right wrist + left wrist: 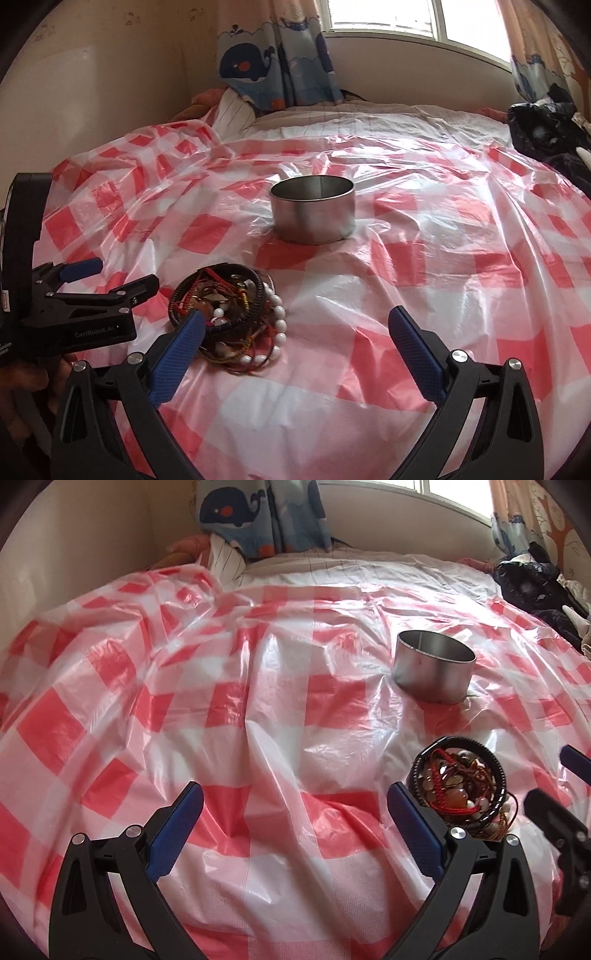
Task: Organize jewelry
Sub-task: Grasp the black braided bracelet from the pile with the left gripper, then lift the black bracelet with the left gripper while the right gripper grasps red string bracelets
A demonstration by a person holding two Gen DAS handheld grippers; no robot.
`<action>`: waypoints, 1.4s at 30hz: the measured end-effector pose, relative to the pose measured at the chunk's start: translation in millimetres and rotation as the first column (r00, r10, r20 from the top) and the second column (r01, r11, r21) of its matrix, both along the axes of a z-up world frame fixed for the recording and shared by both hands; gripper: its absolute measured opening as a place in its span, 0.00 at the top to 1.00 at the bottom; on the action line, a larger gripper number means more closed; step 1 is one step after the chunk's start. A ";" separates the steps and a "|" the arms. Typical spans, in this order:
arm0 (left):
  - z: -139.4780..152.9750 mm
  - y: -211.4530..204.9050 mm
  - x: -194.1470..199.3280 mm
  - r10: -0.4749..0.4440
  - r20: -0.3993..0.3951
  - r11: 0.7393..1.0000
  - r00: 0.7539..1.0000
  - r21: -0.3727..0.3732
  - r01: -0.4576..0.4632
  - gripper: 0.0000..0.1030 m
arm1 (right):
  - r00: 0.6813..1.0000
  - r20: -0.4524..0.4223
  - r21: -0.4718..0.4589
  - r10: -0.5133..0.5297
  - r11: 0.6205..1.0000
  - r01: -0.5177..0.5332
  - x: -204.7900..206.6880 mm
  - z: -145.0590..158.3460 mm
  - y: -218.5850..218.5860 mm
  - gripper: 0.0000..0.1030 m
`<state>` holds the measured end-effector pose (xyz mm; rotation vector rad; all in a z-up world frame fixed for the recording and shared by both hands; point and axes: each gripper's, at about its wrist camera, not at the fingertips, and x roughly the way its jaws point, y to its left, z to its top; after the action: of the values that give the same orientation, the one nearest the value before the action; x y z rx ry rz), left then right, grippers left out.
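Note:
A tangled pile of bracelets (460, 786) and beaded strings (229, 314) lies on the red-and-white checked plastic sheet (258, 709). Beyond it stands a round metal tin (434, 666), open at the top (313, 208). My left gripper (295, 834) is open, its right finger just left of the pile. My right gripper (297, 350) is open too, with its left finger over the near edge of the pile. Nothing is between either pair of fingers. The left gripper also shows at the left of the right wrist view (99, 280).
The sheet (424, 258) covers a bed and is wrinkled. Whale-print curtains (273, 70) and a window are at the back. Dark clothing (535, 587) is heaped at the far right. A pillow (225, 559) lies at the back left.

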<state>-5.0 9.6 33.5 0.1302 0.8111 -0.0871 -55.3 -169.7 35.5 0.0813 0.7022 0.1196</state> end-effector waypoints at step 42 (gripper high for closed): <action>-1.3 24.3 16.1 -0.175 -0.077 0.819 0.981 -0.565 0.102 0.93 | 0.994 -0.103 0.113 -0.036 0.992 0.048 23.6 -21.0 -26.7 0.20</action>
<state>11.1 33.8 32.2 -0.3807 0.8719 -0.4742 -31.7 -196.3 14.5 0.2135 0.7935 0.1161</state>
